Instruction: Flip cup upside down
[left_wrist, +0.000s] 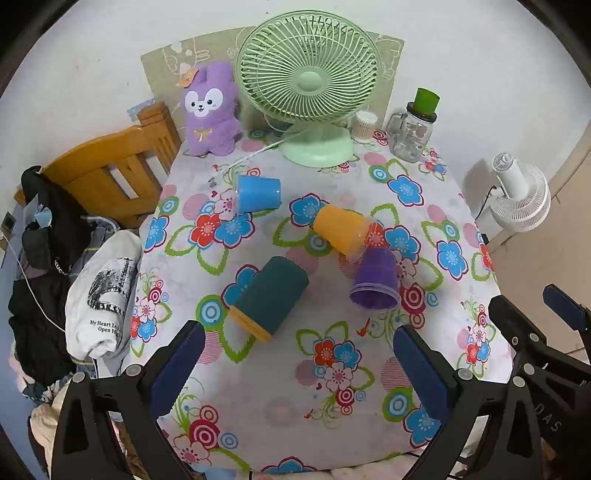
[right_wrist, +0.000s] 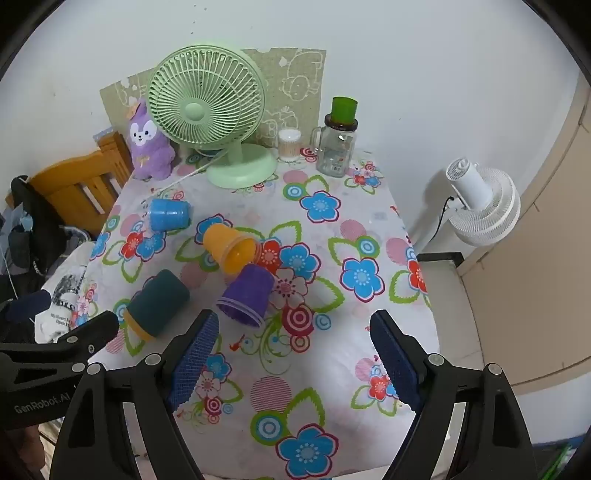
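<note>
Four cups lie on their sides on the flowered table while both our grippers hover with jaws spread

From the left wrist we see our left gripper (left_wrist: 299, 369) wide apart and holding nothing, the teal cup (left_wrist: 271, 295) just ahead, the purple cup (left_wrist: 376, 282) to its right touching the orange cup (left_wrist: 341, 230), the blue cup (left_wrist: 258, 194) farther back near the green fan (left_wrist: 310, 85); from the right wrist we see our right gripper (right_wrist: 295, 362) spread and empty over the tablecloth (right_wrist: 332, 398), with the purple cup (right_wrist: 247, 295) nearest its left finger and a glass jar (right_wrist: 334, 147) at the back
</note>
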